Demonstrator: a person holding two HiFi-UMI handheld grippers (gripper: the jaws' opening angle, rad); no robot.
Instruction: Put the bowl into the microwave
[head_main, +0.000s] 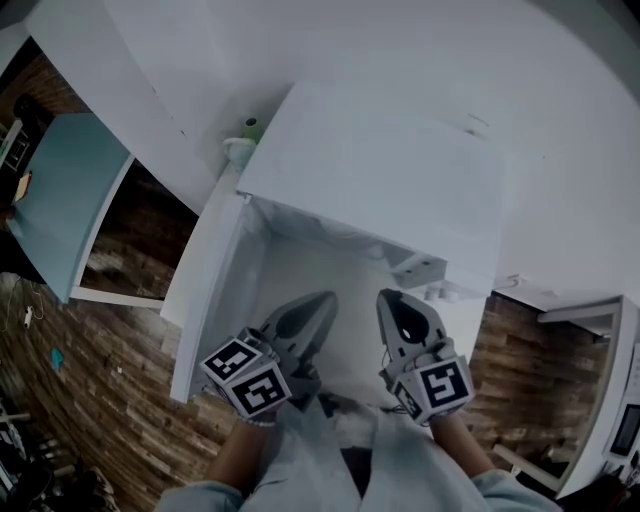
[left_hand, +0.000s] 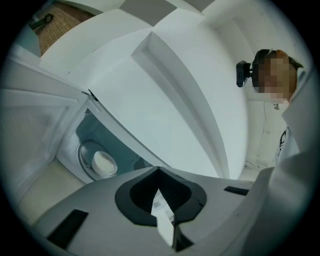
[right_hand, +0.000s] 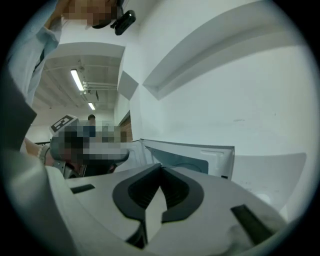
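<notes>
Brown wood floor (head_main: 110, 370) lies low down on both sides, and a white microwave (head_main: 380, 170) stands in the middle. Its door (head_main: 205, 290) hangs wide open on the left side. From above, the inside looks pale and the bowl cannot be made out there.

The left gripper view looks into the microwave from the side. The bowl (left_hand: 103, 162) is inside it – small, round and white, sitting on the round plate (left_hand: 86, 150). Nothing is touching the bowl.

The left gripper (head_main: 322, 303) and the right gripper (head_main: 390, 298) are side by side, just in front of the open microwave. Both point at it. The bowl is well apart from them.

The left gripper's (left_hand: 159, 169) jaws are pressed together with nothing between them. The right gripper's (right_hand: 161, 167) jaws are together too – also with nothing in them. Each gripper has a cube with black and white squares on it.

Far off in the right gripper view, long lights (right_hand: 77, 80) glow on the ceiling.
</notes>
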